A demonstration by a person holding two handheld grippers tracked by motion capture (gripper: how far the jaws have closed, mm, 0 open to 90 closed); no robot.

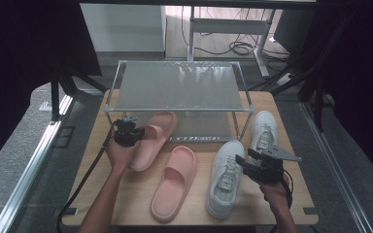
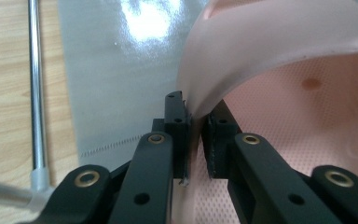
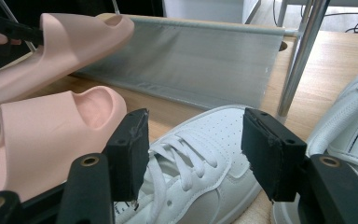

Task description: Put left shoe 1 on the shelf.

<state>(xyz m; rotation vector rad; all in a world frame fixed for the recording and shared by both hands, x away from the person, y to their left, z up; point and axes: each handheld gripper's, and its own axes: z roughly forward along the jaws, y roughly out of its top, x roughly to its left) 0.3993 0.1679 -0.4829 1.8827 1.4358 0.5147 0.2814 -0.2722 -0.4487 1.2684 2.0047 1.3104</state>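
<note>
We see the left gripper (image 1: 135,134) at left of centre, its jaws pinched on the strap of a pink slide (image 1: 151,141) whose toe reaches under the rack (image 1: 175,109). The right gripper (image 1: 242,162) at lower right stands wide open, holding nothing, over a white sneaker (image 1: 226,177).

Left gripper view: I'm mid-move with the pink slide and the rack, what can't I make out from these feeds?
- Held pink slide: in the left gripper view the toe and heel run off the frame; the left gripper pinches its strap edge.
- Rack lower shelf: mostly hidden under the top shelf in the high view.
- Far white sneaker: cut off by the right edge; its label print is too small.
- Right gripper: open over the near white sneaker.
</note>
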